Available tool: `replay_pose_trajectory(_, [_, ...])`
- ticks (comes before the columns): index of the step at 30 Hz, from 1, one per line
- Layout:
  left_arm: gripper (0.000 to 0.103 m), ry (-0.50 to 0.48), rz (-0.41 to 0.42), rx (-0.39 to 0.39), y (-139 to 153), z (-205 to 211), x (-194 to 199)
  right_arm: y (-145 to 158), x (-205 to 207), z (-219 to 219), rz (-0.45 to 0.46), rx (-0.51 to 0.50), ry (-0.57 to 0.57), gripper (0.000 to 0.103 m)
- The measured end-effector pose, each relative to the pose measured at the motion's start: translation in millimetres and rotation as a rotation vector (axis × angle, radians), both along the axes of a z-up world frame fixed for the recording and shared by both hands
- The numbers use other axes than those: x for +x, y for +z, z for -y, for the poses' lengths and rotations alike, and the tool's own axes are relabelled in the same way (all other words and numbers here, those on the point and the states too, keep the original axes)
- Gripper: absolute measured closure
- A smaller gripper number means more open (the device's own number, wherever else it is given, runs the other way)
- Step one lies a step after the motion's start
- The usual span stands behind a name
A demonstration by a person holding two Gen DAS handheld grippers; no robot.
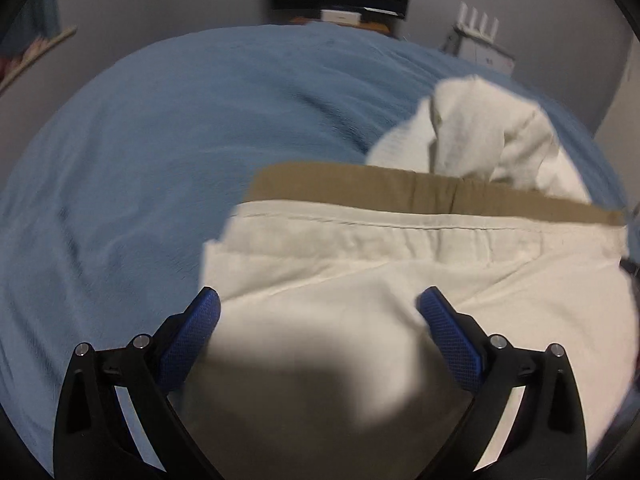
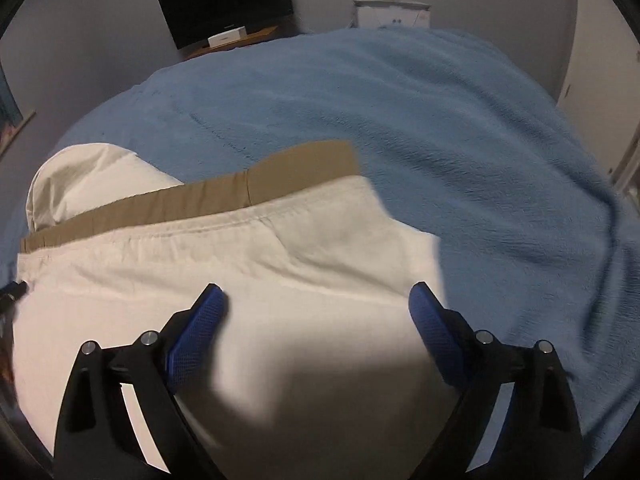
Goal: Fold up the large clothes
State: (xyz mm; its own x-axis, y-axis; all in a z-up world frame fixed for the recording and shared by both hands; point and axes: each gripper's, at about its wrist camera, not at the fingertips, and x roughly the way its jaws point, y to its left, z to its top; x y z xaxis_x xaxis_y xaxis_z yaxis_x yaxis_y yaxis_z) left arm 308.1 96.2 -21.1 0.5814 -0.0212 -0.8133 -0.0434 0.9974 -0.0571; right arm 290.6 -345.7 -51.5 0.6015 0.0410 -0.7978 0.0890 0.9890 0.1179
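Observation:
A cream garment with a tan waistband (image 1: 400, 188) lies folded on a blue blanket (image 1: 180, 140). Its cream cloth (image 1: 360, 264) fills the near part of the left wrist view, and a bunched cream part (image 1: 480, 132) sits beyond the band. My left gripper (image 1: 318, 306) is open just above the cloth near its left edge, holding nothing. In the right wrist view the same cream cloth (image 2: 240, 256) and tan band (image 2: 224, 192) show. My right gripper (image 2: 318, 302) is open above the cloth near its right edge, holding nothing.
The blue blanket (image 2: 460, 140) covers a bed. Beyond it are a dark screen (image 2: 228, 0) on a wooden surface, a white box (image 2: 226, 36), and a white router on a white cabinet (image 2: 392, 12). Grey walls stand behind.

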Motion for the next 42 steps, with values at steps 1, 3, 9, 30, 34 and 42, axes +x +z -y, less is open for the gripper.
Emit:
replay_pose_trajectory(1, [0.007,0.016,0.012,-0.012,7,-5,-10,13,-14,-5,0.040,-0.052,0.002,0.012])
replay_pose_trajectory(3, [0.007,-0.012,0.040,-0.026,21,-3,-37,34,-47,-17,0.134,-0.051,0.084,0.012])
replay_pose_trajectory(9, [0.007,-0.128,0.028,-0.096,18,44,-125,39,-150,-93,0.213,-0.037,0.387,0.012])
replay_pose_trajectory(30, [0.005,-0.064,-0.079,0.043,-51,32,-181,-43,-189,8,0.013,-0.023,-0.043,0.008])
replay_pose_trajectory(34, [0.005,0.010,-0.136,0.022,-58,9,-187,-51,-197,53,-0.043,0.093,-0.205,0.008])
replay_pose_trajectory(42, [0.007,0.047,-0.013,0.076,-33,10,-204,-17,-215,60,0.114,0.096,-0.252,0.009])
